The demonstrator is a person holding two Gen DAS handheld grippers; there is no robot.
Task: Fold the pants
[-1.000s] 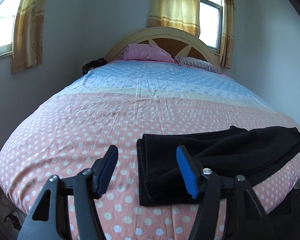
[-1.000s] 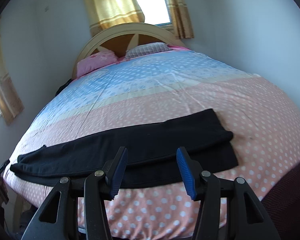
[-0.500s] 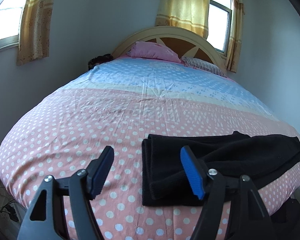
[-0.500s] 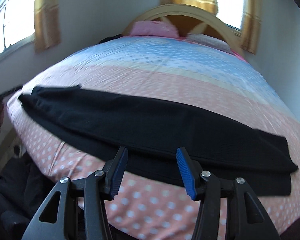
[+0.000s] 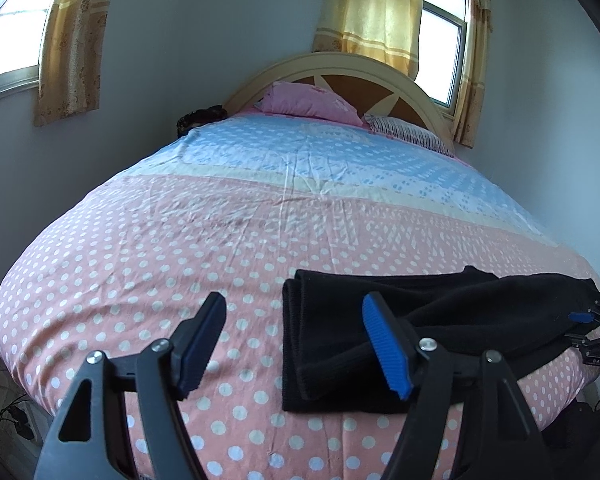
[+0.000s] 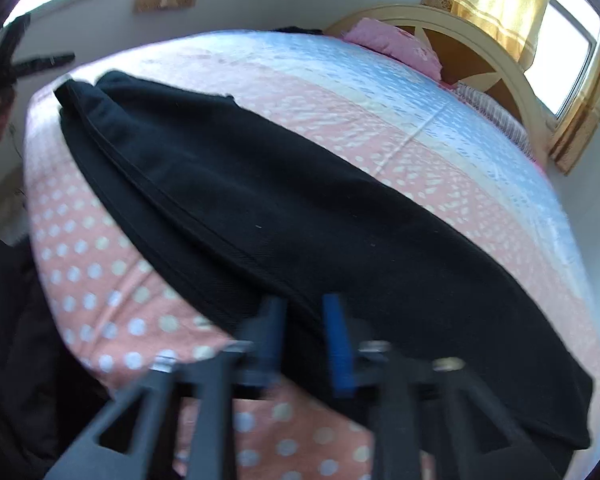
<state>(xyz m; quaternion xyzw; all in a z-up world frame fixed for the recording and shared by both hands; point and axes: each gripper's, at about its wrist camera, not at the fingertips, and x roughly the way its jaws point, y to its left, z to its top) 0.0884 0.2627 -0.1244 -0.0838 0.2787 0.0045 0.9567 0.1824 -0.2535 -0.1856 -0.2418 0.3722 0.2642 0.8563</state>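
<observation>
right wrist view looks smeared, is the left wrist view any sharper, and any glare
Right wrist view: motion blur smears the right gripper and black pants; window blown out. Left wrist view: sharp, with fisheye bending of the bed; windows overexposed.

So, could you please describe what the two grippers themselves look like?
Both match. The left gripper has two black angular fingers with triangular cut-outs, silver screws and ribbed blue pads. The right gripper, blurred in its own view, shows the same black frame and blue pads. No cables or sleeves show.
</observation>
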